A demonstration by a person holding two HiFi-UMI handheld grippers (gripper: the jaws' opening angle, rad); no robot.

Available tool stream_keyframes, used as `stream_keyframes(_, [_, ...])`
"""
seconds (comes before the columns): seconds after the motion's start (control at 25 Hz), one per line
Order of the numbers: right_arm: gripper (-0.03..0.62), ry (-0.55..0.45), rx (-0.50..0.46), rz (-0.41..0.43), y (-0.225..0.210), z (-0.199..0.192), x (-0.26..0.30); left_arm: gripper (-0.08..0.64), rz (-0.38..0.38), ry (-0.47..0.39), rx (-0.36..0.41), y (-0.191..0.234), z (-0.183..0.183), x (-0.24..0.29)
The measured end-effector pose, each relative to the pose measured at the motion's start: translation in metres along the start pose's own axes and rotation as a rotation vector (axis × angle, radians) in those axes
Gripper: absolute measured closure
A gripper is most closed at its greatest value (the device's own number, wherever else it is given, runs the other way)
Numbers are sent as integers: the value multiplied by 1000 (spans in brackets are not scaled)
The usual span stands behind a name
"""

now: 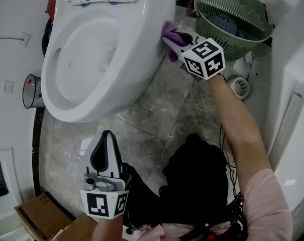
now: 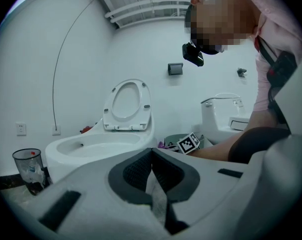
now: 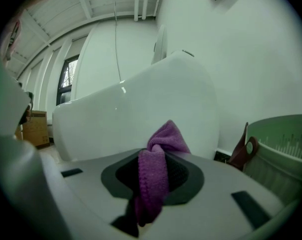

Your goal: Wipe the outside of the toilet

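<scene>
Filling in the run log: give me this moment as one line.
phase: wiping outside | right gripper: shut on purple cloth, cloth against toilet side | left gripper: shut, empty, off the toilet

You wear a pink short sleeve (image 1: pixel 269 205) on your right arm and black trousers (image 1: pixel 194 177), and thin dark cables (image 1: pixel 235 199) run between the two. Your left gripper (image 1: pixel 107 134) has a white, tapering shell, with black rubber lining its jaws and a bare metal fitting near its base. It also carries a cube (image 1: pixel 105 204) printed with black-and-white square markers. Your right gripper (image 1: pixel 172 38) is the same white make and has its own marker cube (image 1: pixel 205 58). In the left gripper view a small black camera (image 2: pixel 192 54) sits on your head, and a dark strap (image 2: pixel 275 66) crosses your pink top.
</scene>
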State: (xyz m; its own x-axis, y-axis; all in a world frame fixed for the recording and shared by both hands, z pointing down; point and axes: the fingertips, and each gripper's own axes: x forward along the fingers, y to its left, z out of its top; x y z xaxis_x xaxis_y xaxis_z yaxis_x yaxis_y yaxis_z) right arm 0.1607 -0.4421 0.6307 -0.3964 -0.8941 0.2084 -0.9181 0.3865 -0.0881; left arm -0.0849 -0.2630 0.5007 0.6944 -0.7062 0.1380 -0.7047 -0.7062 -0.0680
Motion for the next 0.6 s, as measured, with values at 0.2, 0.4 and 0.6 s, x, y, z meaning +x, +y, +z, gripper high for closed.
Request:
stream_keyframes(0.2, [508,7,-4,31,20,-3,-4,555,6,-12,-3,2,1,-13])
stream_keyframes(0.4, [508,14,-7,57,37,-5,-7,555,8,-20,-3,3,1,-24])
stream_keyframes(0.6, [508,26,-8,81,53,-8,-9,555,11,-28,-6,6,2,-34])
